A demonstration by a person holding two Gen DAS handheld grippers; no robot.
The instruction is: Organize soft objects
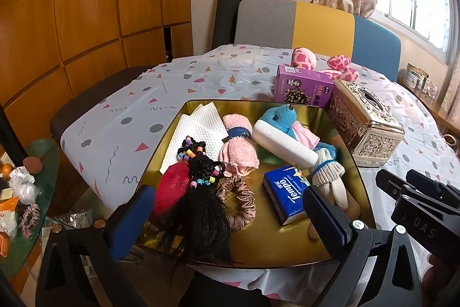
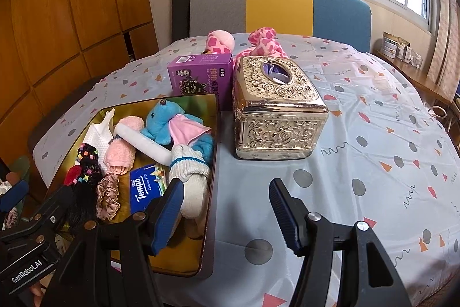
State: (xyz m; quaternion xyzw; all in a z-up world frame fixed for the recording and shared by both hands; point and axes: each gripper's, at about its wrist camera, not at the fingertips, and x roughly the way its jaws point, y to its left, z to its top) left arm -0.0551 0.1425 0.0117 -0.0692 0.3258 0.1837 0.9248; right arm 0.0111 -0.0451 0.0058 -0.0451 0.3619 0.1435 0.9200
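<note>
A gold tray (image 1: 287, 249) (image 2: 175, 258) on the table holds soft things: a blue plush toy (image 1: 280, 117) (image 2: 162, 115), a rolled pink towel (image 1: 237, 151), a white roll (image 1: 283, 144), a white paper napkin (image 1: 195, 131), a black hair piece with beads (image 1: 201, 197), a pink scrunchie (image 1: 240, 200), a Tempo tissue pack (image 1: 286, 196) (image 2: 143, 189), a knit glove (image 1: 327, 171) (image 2: 191, 177) and a red pad (image 1: 169, 189). My left gripper (image 1: 227, 216) is open and empty over the tray's near edge. My right gripper (image 2: 227, 213) is open and empty beside the tray's right edge. A pink spotted plush (image 2: 258, 43) lies at the far side.
An ornate gold tissue box (image 2: 276, 108) (image 1: 365, 123) stands right of the tray, a purple carton (image 2: 199, 74) behind it. A striped chair back (image 2: 279, 9) is beyond the table. A green side table (image 1: 26, 192) with clutter is at the left.
</note>
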